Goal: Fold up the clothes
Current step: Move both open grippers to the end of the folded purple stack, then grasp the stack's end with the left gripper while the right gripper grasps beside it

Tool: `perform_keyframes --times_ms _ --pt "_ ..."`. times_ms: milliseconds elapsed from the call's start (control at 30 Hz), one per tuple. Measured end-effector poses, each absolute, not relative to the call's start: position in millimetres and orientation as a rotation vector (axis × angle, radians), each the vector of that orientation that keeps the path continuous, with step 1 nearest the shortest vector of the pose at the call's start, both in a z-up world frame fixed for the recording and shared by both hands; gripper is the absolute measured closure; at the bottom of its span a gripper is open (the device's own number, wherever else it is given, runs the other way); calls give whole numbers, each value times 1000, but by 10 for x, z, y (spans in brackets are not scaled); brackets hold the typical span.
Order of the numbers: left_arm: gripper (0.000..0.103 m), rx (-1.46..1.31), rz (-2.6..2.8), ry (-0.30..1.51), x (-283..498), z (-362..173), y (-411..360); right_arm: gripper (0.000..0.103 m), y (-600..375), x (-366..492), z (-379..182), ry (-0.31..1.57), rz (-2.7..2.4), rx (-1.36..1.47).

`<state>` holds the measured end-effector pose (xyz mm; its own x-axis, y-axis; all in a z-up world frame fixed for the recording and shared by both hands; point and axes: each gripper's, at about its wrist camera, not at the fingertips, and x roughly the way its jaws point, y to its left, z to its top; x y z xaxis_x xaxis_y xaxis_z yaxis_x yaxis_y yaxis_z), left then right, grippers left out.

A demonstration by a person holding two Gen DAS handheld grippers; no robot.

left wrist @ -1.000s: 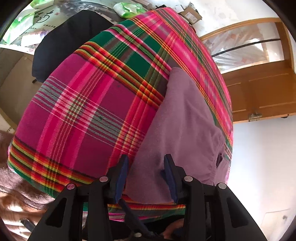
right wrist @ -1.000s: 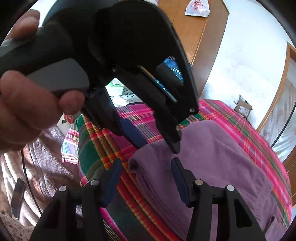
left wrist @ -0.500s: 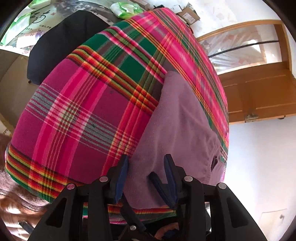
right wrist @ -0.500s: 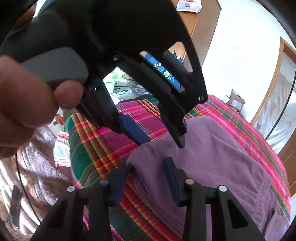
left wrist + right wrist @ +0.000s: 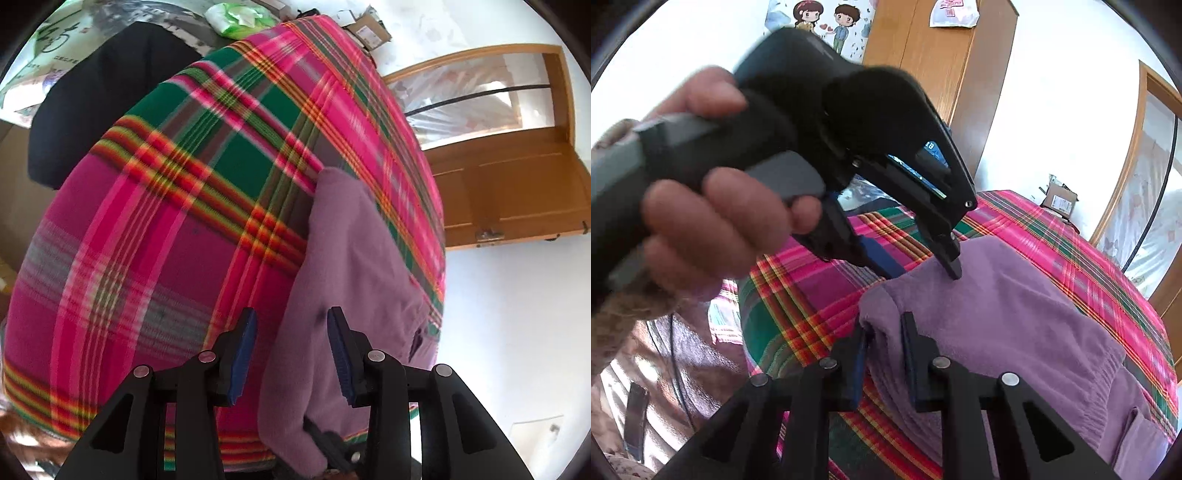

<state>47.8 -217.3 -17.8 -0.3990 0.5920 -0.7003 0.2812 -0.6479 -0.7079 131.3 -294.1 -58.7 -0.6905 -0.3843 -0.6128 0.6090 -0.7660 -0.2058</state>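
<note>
1. In the left wrist view, we see our left gripper (image 5: 291, 354) with its jaws partly apart, unchanged from a second ago. The near corner of the purple garment (image 5: 354, 280) lies between the blue pads, but neither pad presses on it, so we judge this gripper open around the cloth, not gripping it. The garment lies folded along the right-hand edge of the bed, on the pink and green plaid blanket (image 5: 166, 229). A black garment (image 5: 103, 99) lies at the bed's far left corner. Compared with a second ago, the view has slid sideways, and more plaid now shows left of the pads. A wooden door (image 5: 509, 192) stands beyond the bed's right edge.

2. In the right wrist view, our right gripper (image 5: 884, 354) has just been closing. A second ago its jaws stood wide; now they pinch the folded near-left corner of the purple garment, with cloth bunched between the pads. We also see our left hand (image 5: 713, 206) holding the left gripper above the garment's top edge, its fingertips touching the fabric.

3. We judge that the right side now has its hold for the next fold, while the left side has yet to close on its corner.
</note>
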Motion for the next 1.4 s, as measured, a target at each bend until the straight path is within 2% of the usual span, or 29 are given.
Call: perform_keyframes --times_ms 300,567,800,933,1033,1400 --pt "63 -1571 2106 -1247 247 -259 -2268 85 -2962 1290 -515 483 -2405 752" --pt "63 -1599 2103 -1168 -37 -214 -2147 85 -2915 1271 -443 449 -2401 750" --pt "64 -1591 2035 -1199 -240 -221 -2098 85 -2867 1241 -437 421 -2400 755" --pt "71 -1598 1973 -1249 -264 -254 -2112 85 -2844 1234 -411 404 -2400 753" --pt "84 -1609 1971 -1280 -229 -262 -2143 85 -2829 1239 -395 400 -2402 749" --pt "86 -1565 2015 -1243 -118 143 -2088 86 -2744 1342 -217 346 -2428 687"
